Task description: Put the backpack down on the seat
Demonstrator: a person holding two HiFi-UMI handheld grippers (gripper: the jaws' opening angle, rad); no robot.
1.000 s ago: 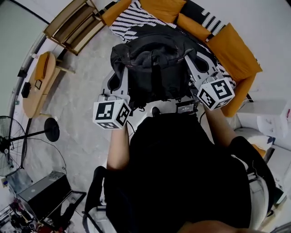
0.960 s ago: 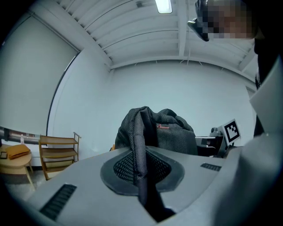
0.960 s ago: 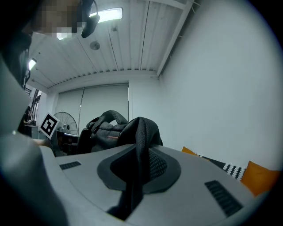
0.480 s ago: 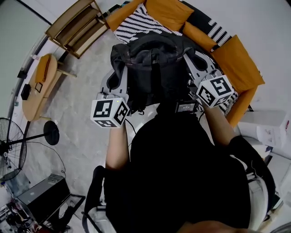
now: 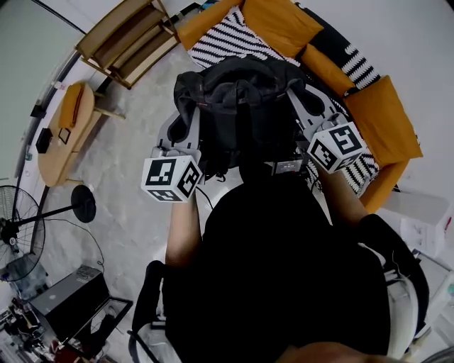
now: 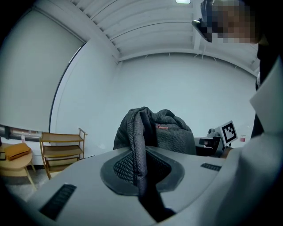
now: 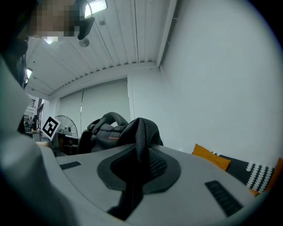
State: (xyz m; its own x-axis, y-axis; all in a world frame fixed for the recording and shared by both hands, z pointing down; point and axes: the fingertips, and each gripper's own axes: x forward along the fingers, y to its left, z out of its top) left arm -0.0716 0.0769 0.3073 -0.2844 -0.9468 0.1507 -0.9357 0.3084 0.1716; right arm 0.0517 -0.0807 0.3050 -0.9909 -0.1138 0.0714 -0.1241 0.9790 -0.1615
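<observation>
A black backpack point(image 5: 241, 106) hangs in the air in front of me, held between both grippers, above the near edge of an orange sofa point(image 5: 383, 106) with a black-and-white striped seat point(image 5: 227, 44). My left gripper point(image 5: 186, 122) is shut on a mesh strap point(image 6: 138, 150) at the pack's left side. My right gripper point(image 5: 306, 105) is shut on the other strap point(image 7: 140, 150) at its right side. In both gripper views the bag's point(image 6: 170, 132) dark body point(image 7: 110, 130) rises just beyond the jaws.
Orange cushions point(image 5: 280, 21) lie on the sofa. A wooden shelf unit point(image 5: 128, 39) stands at the far left, a round wooden table point(image 5: 60, 131) and a floor fan point(image 5: 25, 234) further left. A black case point(image 5: 67, 301) sits on the floor at lower left.
The view has shifted so the sofa sits further right and lower; the backpack and both grippers have moved slightly up in the picture, still gripped the same way.
</observation>
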